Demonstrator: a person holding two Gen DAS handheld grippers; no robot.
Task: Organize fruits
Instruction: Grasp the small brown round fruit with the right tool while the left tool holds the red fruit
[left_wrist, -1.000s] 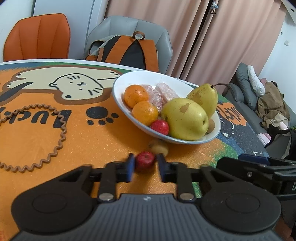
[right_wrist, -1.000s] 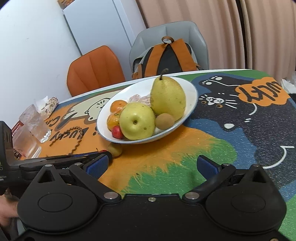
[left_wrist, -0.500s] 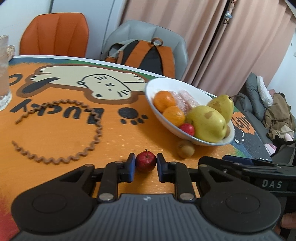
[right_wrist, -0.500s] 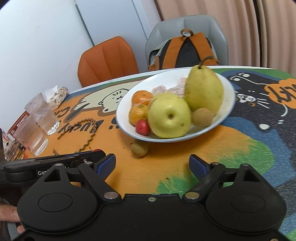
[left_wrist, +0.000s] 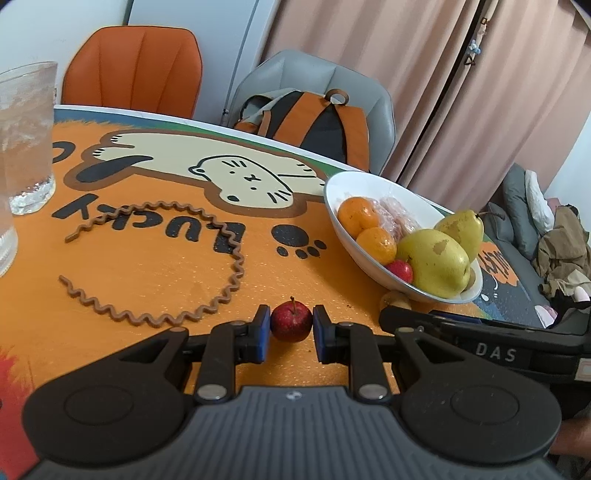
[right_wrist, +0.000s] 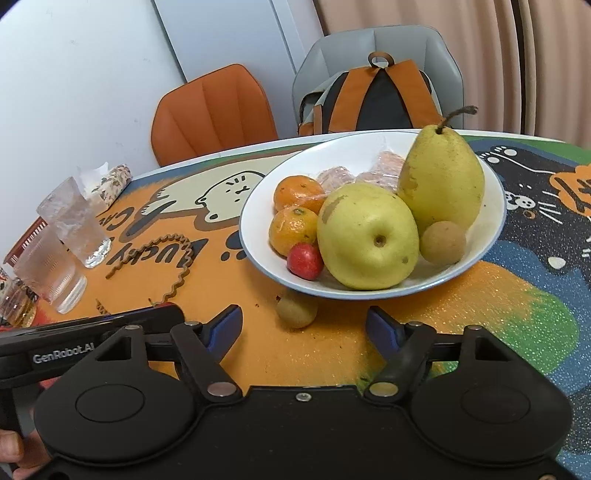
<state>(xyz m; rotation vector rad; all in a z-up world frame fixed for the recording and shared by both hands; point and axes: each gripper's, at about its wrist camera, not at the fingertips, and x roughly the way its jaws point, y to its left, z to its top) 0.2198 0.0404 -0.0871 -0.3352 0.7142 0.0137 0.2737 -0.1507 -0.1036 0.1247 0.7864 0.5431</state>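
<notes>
On the orange cat-print worktop (left_wrist: 147, 266), my left tongs (left_wrist: 291, 326) pinch 1 small red apple (left_wrist: 291, 320); the white bowl (left_wrist: 373, 258) lies at 2 o'clock. My right tongs (right_wrist: 304, 325) gape empty. That round apple could squirt loose.

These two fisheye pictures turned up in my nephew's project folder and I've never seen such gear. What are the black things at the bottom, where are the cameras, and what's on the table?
The black shapes are two handheld grippers, one in each of a person's hands; there is no robot arm. Each carries a camera looking forward along its two fingers, so each picture comes from one gripper. The left gripper is shut on a small red apple. The right gripper is open and holds nothing. On the cat-print table mat stands a white bowl holding two pears, two oranges, a small red fruit, a small brown fruit and wrapped items. Another small brown fruit lies on the mat beside the bowl. Drinking glasses and a wavy brown band lie farther left.
</notes>
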